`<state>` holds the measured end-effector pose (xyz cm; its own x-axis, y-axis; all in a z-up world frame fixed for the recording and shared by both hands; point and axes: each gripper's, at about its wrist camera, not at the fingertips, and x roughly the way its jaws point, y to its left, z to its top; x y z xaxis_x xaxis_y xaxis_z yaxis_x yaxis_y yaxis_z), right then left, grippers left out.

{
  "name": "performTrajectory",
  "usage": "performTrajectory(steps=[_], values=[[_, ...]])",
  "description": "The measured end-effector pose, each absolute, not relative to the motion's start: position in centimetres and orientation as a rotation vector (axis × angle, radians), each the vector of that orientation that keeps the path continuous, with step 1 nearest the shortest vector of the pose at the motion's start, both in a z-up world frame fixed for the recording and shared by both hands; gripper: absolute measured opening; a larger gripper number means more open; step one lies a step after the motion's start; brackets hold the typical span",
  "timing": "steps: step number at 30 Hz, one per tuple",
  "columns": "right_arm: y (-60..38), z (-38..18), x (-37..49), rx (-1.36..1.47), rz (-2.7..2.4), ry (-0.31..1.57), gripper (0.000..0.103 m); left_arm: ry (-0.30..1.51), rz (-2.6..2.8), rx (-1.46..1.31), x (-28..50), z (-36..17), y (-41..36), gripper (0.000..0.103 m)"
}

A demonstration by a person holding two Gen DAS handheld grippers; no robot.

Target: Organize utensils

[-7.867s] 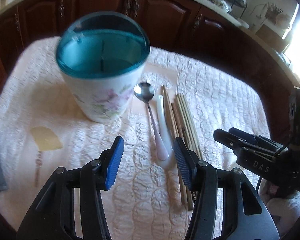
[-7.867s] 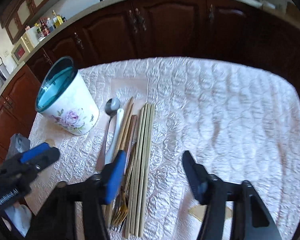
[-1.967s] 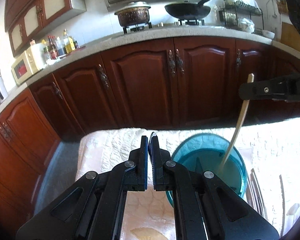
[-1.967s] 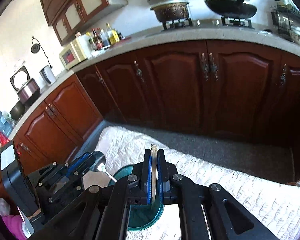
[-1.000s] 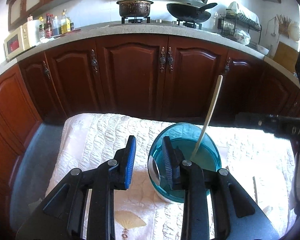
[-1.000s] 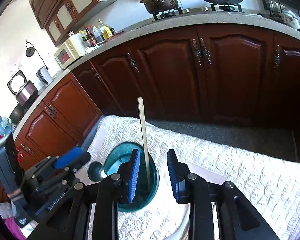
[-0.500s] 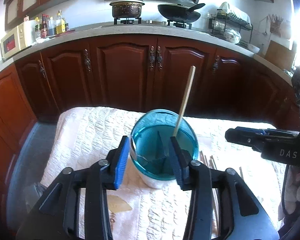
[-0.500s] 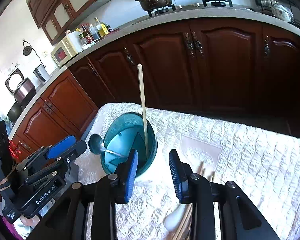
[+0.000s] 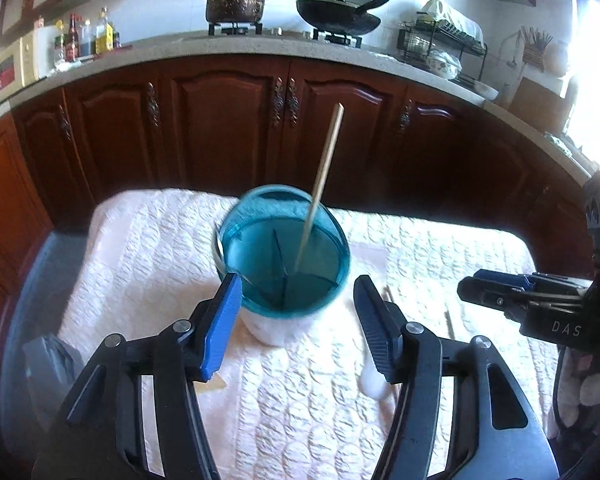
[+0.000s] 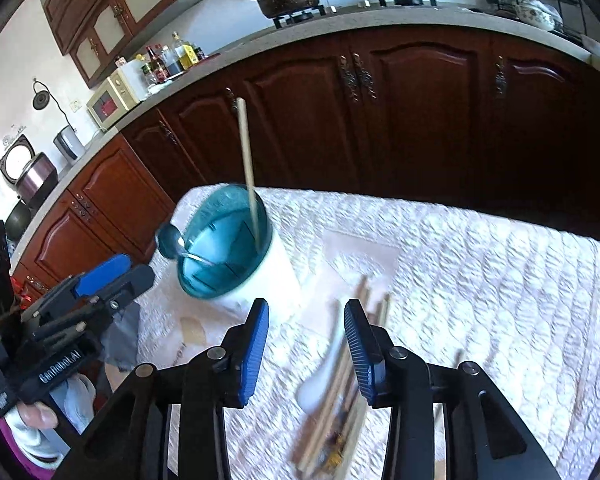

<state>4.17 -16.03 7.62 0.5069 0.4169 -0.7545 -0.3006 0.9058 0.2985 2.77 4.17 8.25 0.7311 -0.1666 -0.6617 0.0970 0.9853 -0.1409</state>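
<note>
A white flowered holder with a teal inside (image 9: 296,320) (image 10: 268,280) stands on the quilted cloth. One wooden chopstick (image 9: 325,176) (image 10: 247,152) stands upright in it. A metal spoon (image 10: 171,240) leans over its left rim, bowl up. My left gripper (image 9: 298,328) (image 10: 138,268) hangs just short of the holder, its jaws opening wide with nothing held. My right gripper (image 10: 306,348) (image 9: 470,284) is to the holder's right, above the loose utensils, its jaws opening and empty. A white ceramic spoon (image 10: 320,384) and more chopsticks (image 10: 340,376) lie below it.
The cloth-covered table (image 9: 148,248) ends at a dark wooden cabinet front (image 9: 228,128) behind. A grey cloth (image 9: 48,360) lies at the left edge. A small beige fan-shaped mark (image 10: 192,330) sits near the holder. A gloved hand (image 10: 40,436) holds the left gripper.
Both grippers have drawn back from the holder and their jaws have widened. The spoon left the left gripper's fingers and the chopstick left the right's; both now rest in the holder.
</note>
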Motion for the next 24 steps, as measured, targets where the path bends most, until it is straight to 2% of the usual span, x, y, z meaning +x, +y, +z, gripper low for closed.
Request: performTrajectory(steps=[16,20,23,24], values=[[-24.1,-0.6,1.0,0.151,0.276,1.117,0.04,0.893,-0.285,-0.143,1.5,3.2,0.2,0.06],[-24.9,-2.2,1.1,0.176,0.261,1.144,0.037,0.942,-0.339,-0.161,1.9,1.7,-1.3,0.059],[-25.4,-2.8,1.2,0.192,0.255,1.15,0.036,1.003,-0.375,-0.181,2.6,0.0,-2.5,0.055],[-25.4,-3.0,1.3,0.195,0.254,1.153,0.036,1.026,-0.381,-0.184,2.9,-0.8,-3.0,0.051]])
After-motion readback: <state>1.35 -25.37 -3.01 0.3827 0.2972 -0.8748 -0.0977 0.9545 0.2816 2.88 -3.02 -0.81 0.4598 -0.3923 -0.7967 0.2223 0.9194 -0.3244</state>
